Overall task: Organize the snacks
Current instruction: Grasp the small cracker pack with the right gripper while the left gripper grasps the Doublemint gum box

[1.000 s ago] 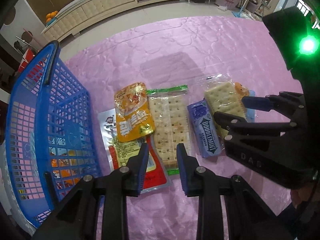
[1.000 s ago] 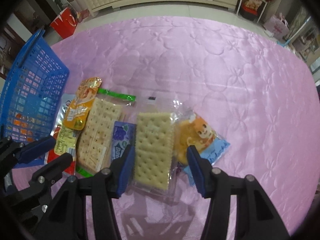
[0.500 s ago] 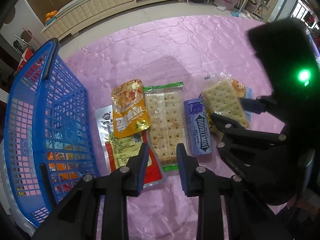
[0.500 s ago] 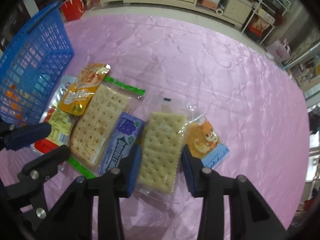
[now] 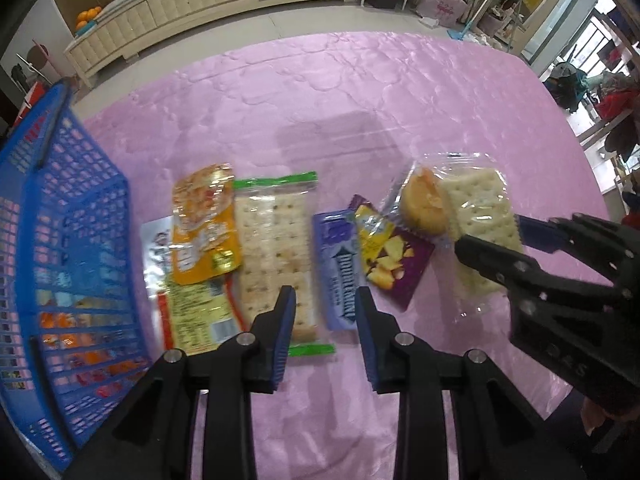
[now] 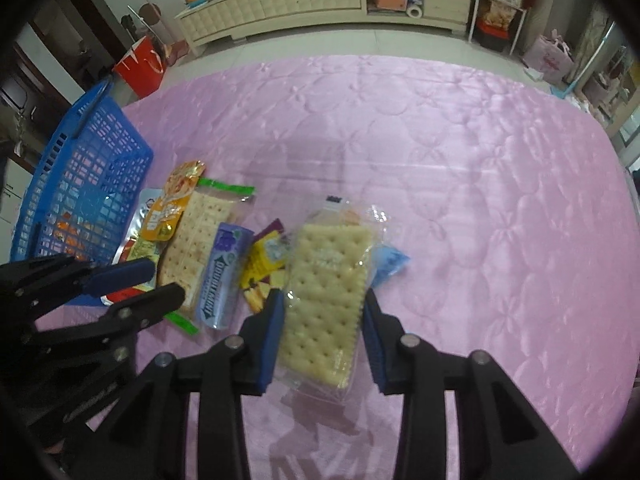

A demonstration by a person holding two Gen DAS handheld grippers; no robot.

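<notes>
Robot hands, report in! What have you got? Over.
Right gripper shut on cracker pack, lifted. Left gripper open, empty, over gum pack. Nothing blocking blue basket.

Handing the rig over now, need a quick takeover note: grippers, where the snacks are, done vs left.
Right hand-held gripper: shut on the clear cracker pack, held above the pink cloth.
Left hand-held gripper: holds nothing, jaws partly apart over the gum pack.
Blue basket on the left already holds some snacks.
Left on the cloth: long cracker pack, orange pouch, purple packet, a few others.
</notes>
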